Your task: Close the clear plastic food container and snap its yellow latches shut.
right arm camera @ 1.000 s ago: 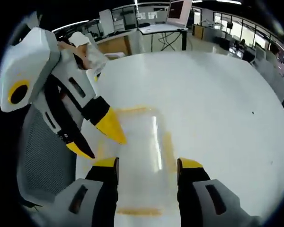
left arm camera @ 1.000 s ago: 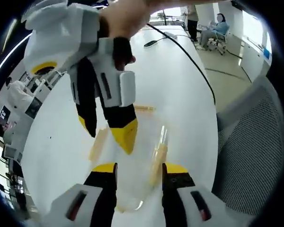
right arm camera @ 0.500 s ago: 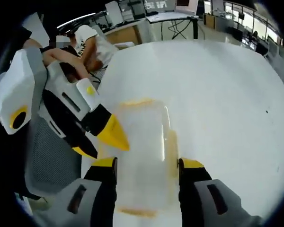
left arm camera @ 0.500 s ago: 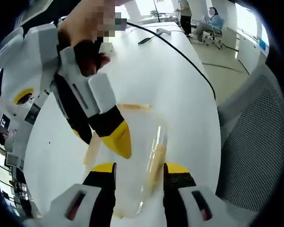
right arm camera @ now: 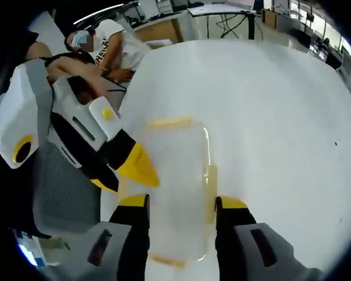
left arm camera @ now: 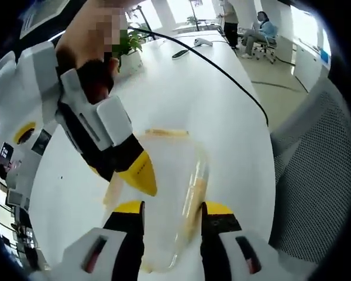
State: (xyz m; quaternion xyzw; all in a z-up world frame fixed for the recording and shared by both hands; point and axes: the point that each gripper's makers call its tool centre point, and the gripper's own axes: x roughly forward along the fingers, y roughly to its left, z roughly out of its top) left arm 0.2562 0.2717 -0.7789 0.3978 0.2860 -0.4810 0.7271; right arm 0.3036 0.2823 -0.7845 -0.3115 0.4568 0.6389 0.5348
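Right gripper view: clear container [right arm camera: 178, 175] lies lengthwise between the open right gripper [right arm camera: 178, 205], left gripper [right arm camera: 126, 175] angling onto its left-side latch, closure unclear.

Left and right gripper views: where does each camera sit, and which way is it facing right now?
Left gripper view: rides the left gripper, looking down along its jaws at the clear container on the white table; the right gripper and a hand enter.
Right gripper view: rides the right gripper, facing the container from the opposite side; the left gripper enters.
Shared: container, table, both grippers.
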